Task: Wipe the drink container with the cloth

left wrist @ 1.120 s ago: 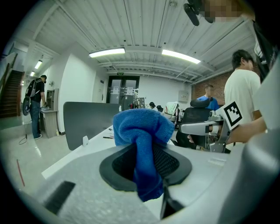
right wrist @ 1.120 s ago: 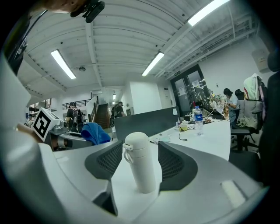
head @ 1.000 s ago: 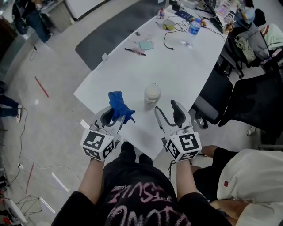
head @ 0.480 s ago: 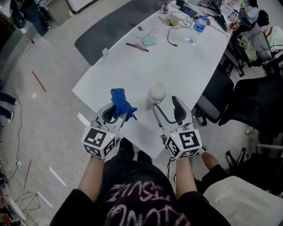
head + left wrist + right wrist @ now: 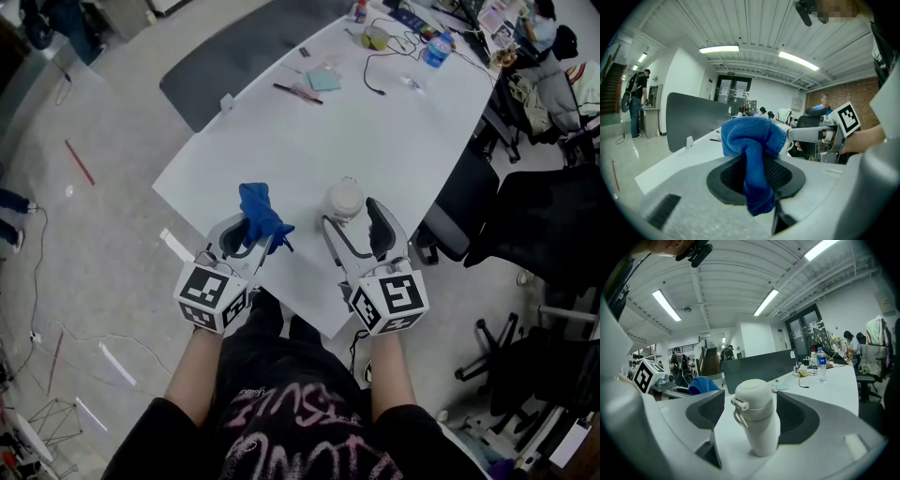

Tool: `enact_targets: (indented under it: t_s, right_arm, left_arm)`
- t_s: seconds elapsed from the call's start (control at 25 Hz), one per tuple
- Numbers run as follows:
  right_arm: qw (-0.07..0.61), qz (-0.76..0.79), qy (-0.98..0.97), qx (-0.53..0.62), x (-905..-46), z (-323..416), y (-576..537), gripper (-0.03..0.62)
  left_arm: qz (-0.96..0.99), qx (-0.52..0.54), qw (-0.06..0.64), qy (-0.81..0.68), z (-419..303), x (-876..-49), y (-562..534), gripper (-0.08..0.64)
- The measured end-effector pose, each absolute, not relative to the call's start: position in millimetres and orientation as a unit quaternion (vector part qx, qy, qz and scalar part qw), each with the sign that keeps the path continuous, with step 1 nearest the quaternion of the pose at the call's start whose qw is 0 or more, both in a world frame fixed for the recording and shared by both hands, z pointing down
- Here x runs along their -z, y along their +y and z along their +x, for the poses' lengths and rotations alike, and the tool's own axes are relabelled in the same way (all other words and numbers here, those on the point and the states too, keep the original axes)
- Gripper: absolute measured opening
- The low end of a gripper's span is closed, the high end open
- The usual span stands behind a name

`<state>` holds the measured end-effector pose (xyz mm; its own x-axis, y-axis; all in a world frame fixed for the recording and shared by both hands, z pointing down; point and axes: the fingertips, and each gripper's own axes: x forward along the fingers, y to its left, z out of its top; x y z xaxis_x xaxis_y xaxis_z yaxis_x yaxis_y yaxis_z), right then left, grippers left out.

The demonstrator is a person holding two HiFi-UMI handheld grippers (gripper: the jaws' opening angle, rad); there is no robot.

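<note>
A white drink container [image 5: 345, 199] with a domed lid and a side loop stands upright on the white table [image 5: 281, 141]. My right gripper [image 5: 354, 228] reaches around it. Its jaws have just been opening and now stand wide, one pad on each side of the container [image 5: 757, 420]. The left pad is clearly apart from it; the right pad is close beside it. My left gripper [image 5: 248, 236] is shut on a blue cloth [image 5: 260, 215], which bunches up above the pads [image 5: 752, 136] to the left of the container.
The table's near corner lies just under both grippers. At its far end are a water bottle [image 5: 438, 49], cables, a teal pad [image 5: 323, 81] and a pen [image 5: 298, 93]. Black office chairs [image 5: 469, 202] stand along the right side.
Both grippers have moved forward over the table. The right gripper's jaws have spread and now flank the container, which earlier stood ahead of them. The cloth stays in the left gripper.
</note>
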<state>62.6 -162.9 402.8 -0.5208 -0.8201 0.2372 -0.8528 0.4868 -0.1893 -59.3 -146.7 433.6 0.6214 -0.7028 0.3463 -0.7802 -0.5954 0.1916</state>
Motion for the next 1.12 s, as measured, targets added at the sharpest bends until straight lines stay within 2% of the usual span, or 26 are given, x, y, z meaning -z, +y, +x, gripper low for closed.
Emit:
enact_targets:
  t_s: [0.8, 1.12]
  right_arm:
    - [0.076, 0.495, -0.854, -0.141, -412.4, 56.2, -174.9, 0.313]
    - [0.077, 0.497, -0.853, -0.140, -411.5, 55.9, -173.5, 0.314]
  left_arm:
    - [0.894, -0.119, 0.179, -0.393, -57.4, -449.2, -161.0, 0.098]
    - [0.911, -0.118, 0.156, -0.364, -40.8, -433.1, -172.5, 0.098]
